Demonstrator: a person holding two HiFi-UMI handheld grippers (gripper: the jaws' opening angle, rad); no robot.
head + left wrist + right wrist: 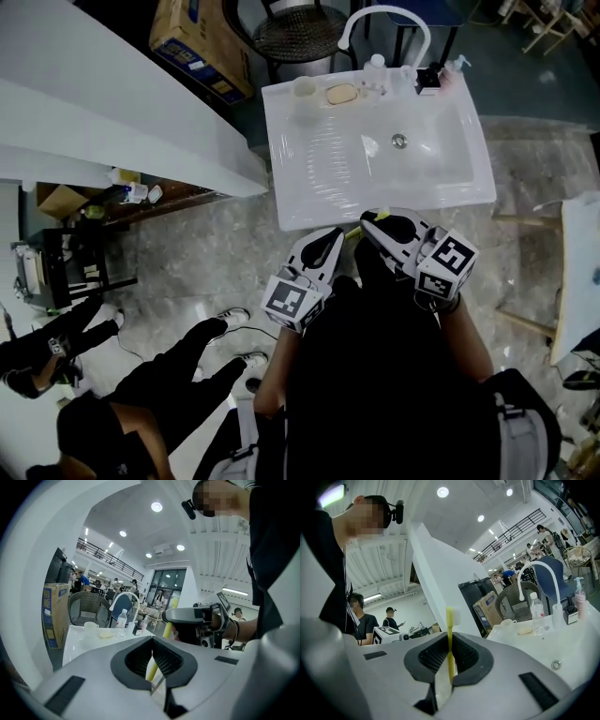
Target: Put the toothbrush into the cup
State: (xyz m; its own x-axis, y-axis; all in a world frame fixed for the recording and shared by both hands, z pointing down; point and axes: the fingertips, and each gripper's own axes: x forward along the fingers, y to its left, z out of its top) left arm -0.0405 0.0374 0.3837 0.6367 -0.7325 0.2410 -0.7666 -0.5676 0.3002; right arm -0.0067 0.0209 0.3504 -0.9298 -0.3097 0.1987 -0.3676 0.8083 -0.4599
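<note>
The right tongs [450,638] are clamped on the yellow toothbrush [449,625], which stands upright between them, bristle end up. The left tongs [152,641] are closed, tips together, with nothing in them. Both are held near each other just in front of the white sink [328,159]. The cup [303,86] stands at the sink's far left corner, well apart from the toothbrush.

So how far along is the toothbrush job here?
Done: the toothbrush is picked up, clamped upright in the right hand-held gripper. In hand: it is held at the sink's front edge. Remaining: reaching the cup at the sink's far left corner and dropping it in.
</note>
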